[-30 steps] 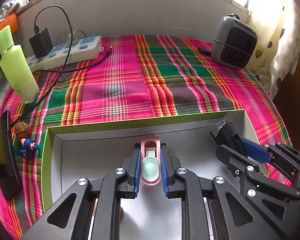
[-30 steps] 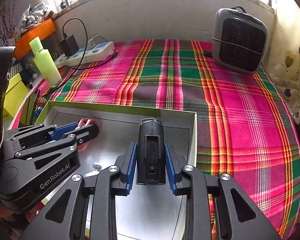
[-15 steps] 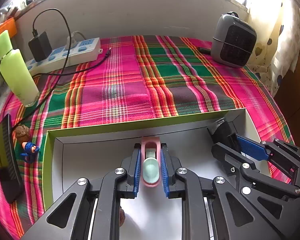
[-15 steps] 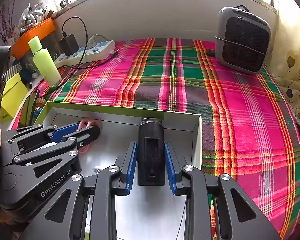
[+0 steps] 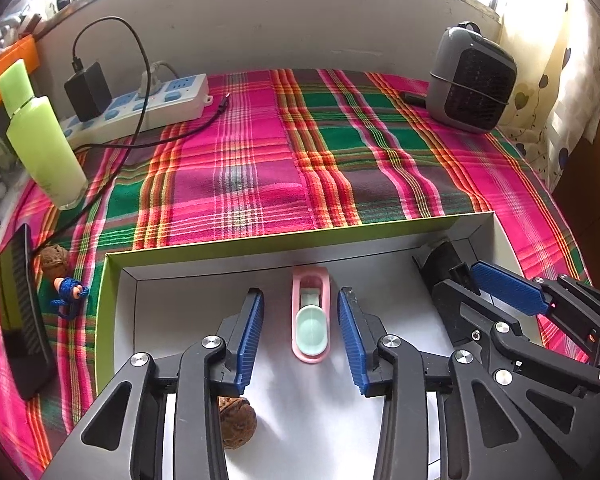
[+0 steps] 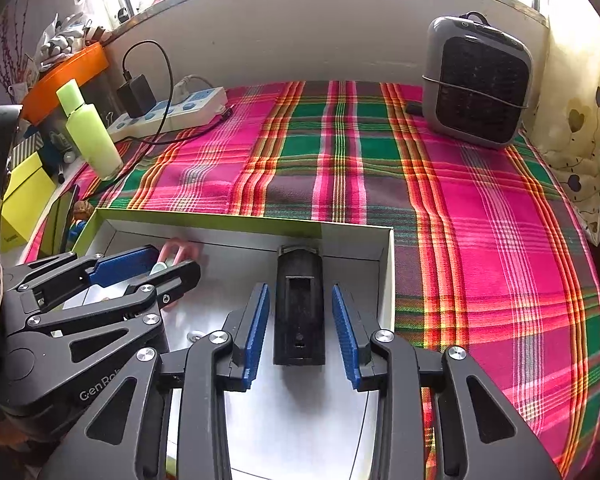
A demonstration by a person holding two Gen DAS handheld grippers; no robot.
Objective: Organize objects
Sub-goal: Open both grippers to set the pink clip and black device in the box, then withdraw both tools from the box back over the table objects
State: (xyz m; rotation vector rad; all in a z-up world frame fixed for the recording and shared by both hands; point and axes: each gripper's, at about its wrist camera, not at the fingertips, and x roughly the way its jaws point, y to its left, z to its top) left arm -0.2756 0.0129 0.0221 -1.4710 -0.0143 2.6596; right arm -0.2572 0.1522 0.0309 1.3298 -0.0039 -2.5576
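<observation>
A green-edged box point(image 5: 284, 238) with a white floor lies on the plaid cloth. In the left wrist view a pink holder with a mint spoon point(image 5: 311, 316) lies on the box floor between the blue pads of my left gripper point(image 5: 300, 312), which is open and clear of it. In the right wrist view a black rectangular device point(image 6: 299, 306) lies on the box floor by its right wall point(image 6: 388, 280). My right gripper point(image 6: 300, 312) is open around it without touching. A walnut point(image 5: 238, 422) lies in the box under the left gripper.
A green bottle point(image 5: 40, 136), a power strip with a black charger point(image 5: 140, 100) and a cable are at the back left. A grey heater point(image 5: 470, 80) stands at the back right. A second walnut point(image 5: 54, 260), a blue-corded figure point(image 5: 68, 292) and a dark phone point(image 5: 20, 320) lie left of the box.
Both grippers have opened. The left has let go of the pink spoon holder and the right has let go of the black device; both now lie on the box floor.
</observation>
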